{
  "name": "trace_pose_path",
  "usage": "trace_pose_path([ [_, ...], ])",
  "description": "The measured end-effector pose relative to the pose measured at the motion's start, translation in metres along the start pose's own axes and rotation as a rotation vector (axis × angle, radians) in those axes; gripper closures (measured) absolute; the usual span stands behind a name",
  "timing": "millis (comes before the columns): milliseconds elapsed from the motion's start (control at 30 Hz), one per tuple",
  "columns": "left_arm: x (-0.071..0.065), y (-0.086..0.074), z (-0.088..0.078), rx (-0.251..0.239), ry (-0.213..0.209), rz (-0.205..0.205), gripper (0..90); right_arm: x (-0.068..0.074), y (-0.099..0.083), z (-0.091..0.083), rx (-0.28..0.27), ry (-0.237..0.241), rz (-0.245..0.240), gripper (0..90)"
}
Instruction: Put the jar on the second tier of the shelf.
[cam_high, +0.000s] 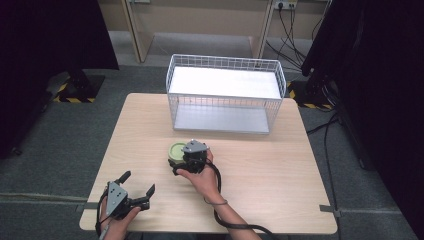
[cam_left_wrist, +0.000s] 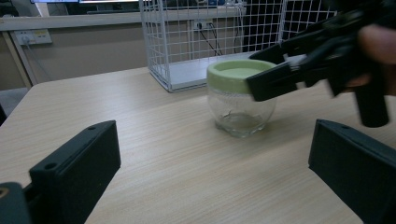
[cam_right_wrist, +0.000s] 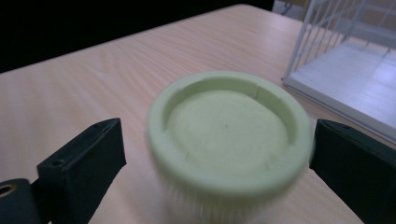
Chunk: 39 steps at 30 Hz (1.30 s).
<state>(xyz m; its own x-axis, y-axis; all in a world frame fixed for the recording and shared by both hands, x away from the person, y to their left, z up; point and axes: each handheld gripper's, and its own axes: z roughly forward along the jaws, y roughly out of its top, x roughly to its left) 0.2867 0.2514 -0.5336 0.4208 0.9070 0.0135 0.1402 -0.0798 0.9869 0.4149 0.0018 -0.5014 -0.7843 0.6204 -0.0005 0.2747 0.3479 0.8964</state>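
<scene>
Right gripper (cam_high: 179, 161) jaws spread either side of small clear glass jar with pale green lid (cam_high: 176, 151), not yet clamped; likely grasp step, next squeeze on lid; left gripper (cam_high: 137, 187) open, idle.

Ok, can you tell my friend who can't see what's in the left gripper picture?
A small clear glass jar with a pale green lid stands on a light wooden table, with the right gripper straddling its lid. A white wire basket stands behind it.
</scene>
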Motion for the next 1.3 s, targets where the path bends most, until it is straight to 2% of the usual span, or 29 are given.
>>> trace_pose_path([
  [67,0.000,0.000,0.001,0.009,0.001,0.009,1.7,0.004,-0.006,-0.027,-0.033,0.013,-0.012,2.4],
  [133,-0.002,0.000,0.000,0.007,0.005,0.019,1.7,0.005,-0.018,-0.054,-0.044,0.024,-0.021,2.4],
  [200,-0.002,0.000,0.000,0.004,0.009,0.024,1.7,0.005,-0.030,-0.073,-0.032,0.035,-0.021,2.4],
  [233,-0.002,0.000,0.000,0.005,0.009,0.023,1.7,0.004,-0.039,-0.083,-0.020,0.026,-0.032,2.4],
  [400,-0.002,0.000,0.001,0.005,0.010,0.017,1.7,0.002,-0.059,-0.103,-0.014,0.015,-0.022,2.4],
  [533,-0.002,0.000,0.000,0.002,0.009,0.020,1.7,0.003,-0.055,-0.101,-0.035,0.012,-0.020,2.4],
  [800,-0.002,0.000,0.000,0.002,0.004,0.019,1.7,0.001,-0.038,-0.082,-0.061,0.016,-0.036,2.4],
  [1033,-0.002,0.000,0.000,0.002,0.005,0.023,1.7,-0.001,-0.026,-0.064,-0.076,0.015,-0.036,2.4],
  [1300,-0.002,0.000,0.000,0.001,0.005,0.021,1.7,-0.005,-0.018,-0.037,-0.070,0.010,-0.033,2.4],
])
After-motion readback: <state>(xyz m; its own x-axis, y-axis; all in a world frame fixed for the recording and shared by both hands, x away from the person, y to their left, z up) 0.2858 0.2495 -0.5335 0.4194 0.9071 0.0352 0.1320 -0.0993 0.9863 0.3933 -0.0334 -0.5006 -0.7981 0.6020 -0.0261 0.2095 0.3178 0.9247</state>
